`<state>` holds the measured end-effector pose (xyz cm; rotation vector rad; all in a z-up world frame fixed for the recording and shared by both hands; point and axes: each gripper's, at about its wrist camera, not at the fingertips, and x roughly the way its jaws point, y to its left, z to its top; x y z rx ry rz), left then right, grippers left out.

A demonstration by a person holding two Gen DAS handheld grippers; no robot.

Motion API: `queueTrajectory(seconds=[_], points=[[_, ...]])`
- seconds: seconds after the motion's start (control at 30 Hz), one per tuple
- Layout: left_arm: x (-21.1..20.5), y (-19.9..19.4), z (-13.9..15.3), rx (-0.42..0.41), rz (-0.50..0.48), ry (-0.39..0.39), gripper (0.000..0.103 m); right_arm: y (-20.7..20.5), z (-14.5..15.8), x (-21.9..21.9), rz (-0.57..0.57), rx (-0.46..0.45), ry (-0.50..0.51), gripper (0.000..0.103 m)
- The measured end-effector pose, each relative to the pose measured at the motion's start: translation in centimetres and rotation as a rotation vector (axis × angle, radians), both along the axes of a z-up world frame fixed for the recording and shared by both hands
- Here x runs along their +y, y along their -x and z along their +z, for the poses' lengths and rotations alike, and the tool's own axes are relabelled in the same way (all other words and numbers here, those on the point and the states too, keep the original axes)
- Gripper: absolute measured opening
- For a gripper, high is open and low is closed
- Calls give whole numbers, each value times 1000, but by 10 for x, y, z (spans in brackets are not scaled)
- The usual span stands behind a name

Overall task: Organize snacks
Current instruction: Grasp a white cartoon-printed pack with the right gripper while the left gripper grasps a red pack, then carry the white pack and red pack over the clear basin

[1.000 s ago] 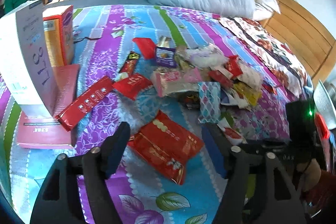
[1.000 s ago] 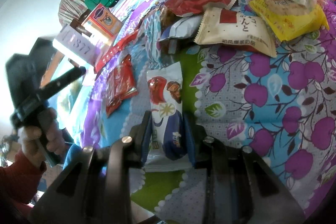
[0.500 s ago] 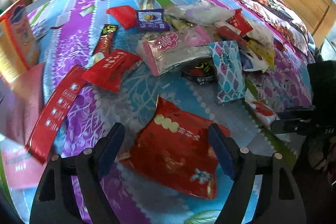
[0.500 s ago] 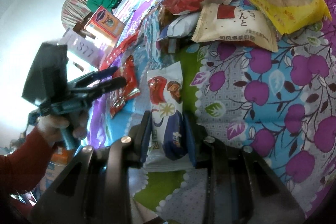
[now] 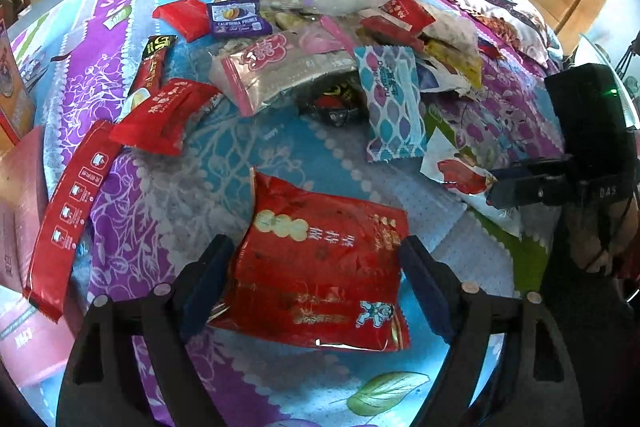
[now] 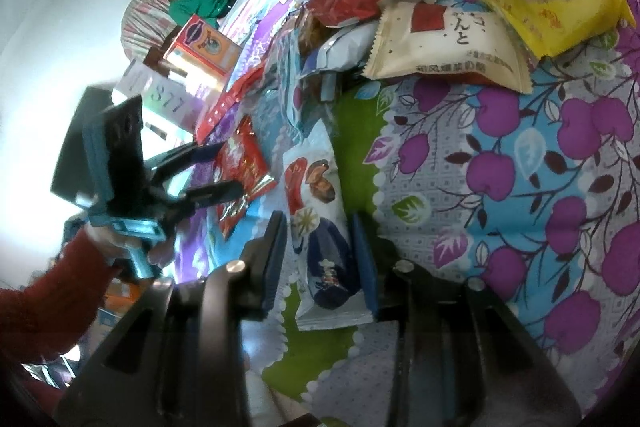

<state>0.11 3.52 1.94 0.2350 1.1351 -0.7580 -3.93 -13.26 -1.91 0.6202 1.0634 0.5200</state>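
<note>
A pile of snack packets (image 5: 340, 39) lies on the flowered bedspread. My left gripper (image 5: 320, 267) is open, its jaws on either side of a large red snack bag (image 5: 324, 267) that lies flat on the bed. It also shows in the right wrist view (image 6: 208, 171), over the same red bag (image 6: 242, 167). My right gripper (image 6: 320, 259) is shut on a white and blue snack packet (image 6: 320, 223) that rests on the bed. That packet (image 5: 460, 183) and the right gripper (image 5: 516, 183) show at the right of the left wrist view.
A long red packet (image 5: 72, 215), a smaller red packet (image 5: 160, 115), a pink-silver bag (image 5: 280, 67) and a patterned blue packet (image 5: 392, 103) lie nearby. Boxes (image 5: 16, 187) stand at the left. A cream packet (image 6: 444, 43) and yellow bag (image 6: 552, 15) lie ahead of the right gripper.
My left gripper has moved forward and down, so its open jaws now straddle the large red bag. My right gripper has stayed shut on the white and blue packet.
</note>
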Motion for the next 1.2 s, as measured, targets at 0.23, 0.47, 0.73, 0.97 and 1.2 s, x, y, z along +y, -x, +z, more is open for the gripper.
queueTrajectory(seconds=[0.23,0.47,0.73,0.97,1.2], points=[[-27,32,-12,-136,-7,-118,101,14,19,46,73,-120,298,52],[-9,23,-6,-72,162,-10,101,13,19,46,64,-114,320,49],[-1,31,2,-134,280,-37,76,14,26,40,-1,-108,379,29],[13,53,53,-305,386,-78,76,28,55,47,-23,-148,382,29],[50,73,136,-505,512,-57,76,27,123,65,-43,-279,395,29]])
